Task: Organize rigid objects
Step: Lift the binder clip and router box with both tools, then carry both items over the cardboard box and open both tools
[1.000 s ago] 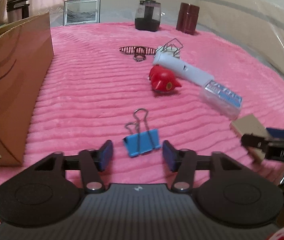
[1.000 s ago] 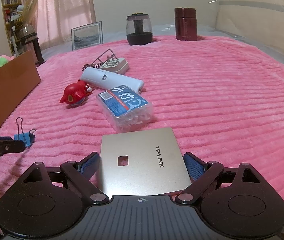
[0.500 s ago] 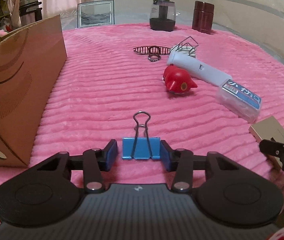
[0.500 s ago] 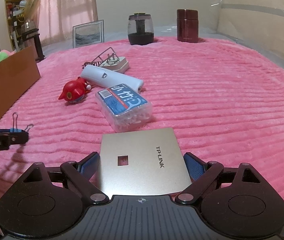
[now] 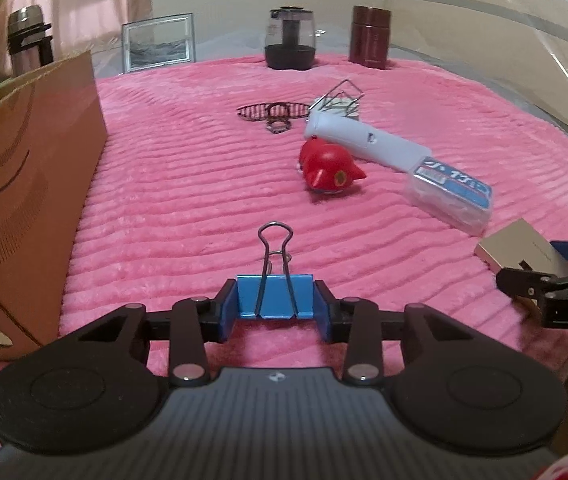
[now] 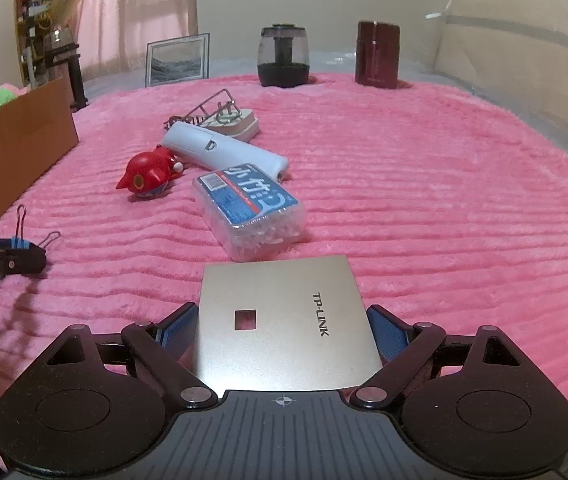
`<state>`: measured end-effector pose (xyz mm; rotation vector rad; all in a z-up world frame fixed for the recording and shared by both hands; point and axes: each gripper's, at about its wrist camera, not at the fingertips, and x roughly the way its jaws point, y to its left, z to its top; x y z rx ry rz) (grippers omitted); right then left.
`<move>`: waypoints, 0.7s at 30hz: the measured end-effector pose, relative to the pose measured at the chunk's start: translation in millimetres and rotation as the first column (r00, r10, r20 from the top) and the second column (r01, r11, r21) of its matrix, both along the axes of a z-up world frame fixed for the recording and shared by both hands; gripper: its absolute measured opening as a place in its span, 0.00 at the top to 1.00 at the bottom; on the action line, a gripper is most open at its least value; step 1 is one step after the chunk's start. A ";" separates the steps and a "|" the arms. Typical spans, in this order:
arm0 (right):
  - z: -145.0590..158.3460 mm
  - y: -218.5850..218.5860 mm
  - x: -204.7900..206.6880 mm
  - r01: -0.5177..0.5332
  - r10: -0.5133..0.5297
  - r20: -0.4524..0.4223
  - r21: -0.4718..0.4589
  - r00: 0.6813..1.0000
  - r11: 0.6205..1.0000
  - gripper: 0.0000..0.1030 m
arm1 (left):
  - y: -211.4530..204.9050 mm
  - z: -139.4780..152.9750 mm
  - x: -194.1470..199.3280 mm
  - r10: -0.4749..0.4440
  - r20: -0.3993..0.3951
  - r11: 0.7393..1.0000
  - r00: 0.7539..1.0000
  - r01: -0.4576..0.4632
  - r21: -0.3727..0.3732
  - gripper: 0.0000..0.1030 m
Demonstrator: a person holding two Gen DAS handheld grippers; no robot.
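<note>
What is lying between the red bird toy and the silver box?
A clear plastic box with a blue label lies between the red bird toy and the silver box, seen best in the right wrist view.

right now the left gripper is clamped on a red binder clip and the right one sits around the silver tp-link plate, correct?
Not quite: the binder clip in the left gripper is blue, not red, as the left wrist view shows. The jaws have just been closing onto it. The right gripper does sit around the silver TP-Link plate.

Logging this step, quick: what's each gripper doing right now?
Left gripper: jaws have just closed on the blue binder clip.
Right gripper: open, straddling the silver TP-LINK box.
</note>
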<state>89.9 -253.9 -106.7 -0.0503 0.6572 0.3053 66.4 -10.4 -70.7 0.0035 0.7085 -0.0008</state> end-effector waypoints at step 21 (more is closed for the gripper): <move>148.4 109.5 2.4 -0.399 0.363 0.231 0.136 0.903 0.907 0.16 | 97.6 139.1 -46.1 -0.056 0.189 0.998 0.980 0.049 0.041 0.67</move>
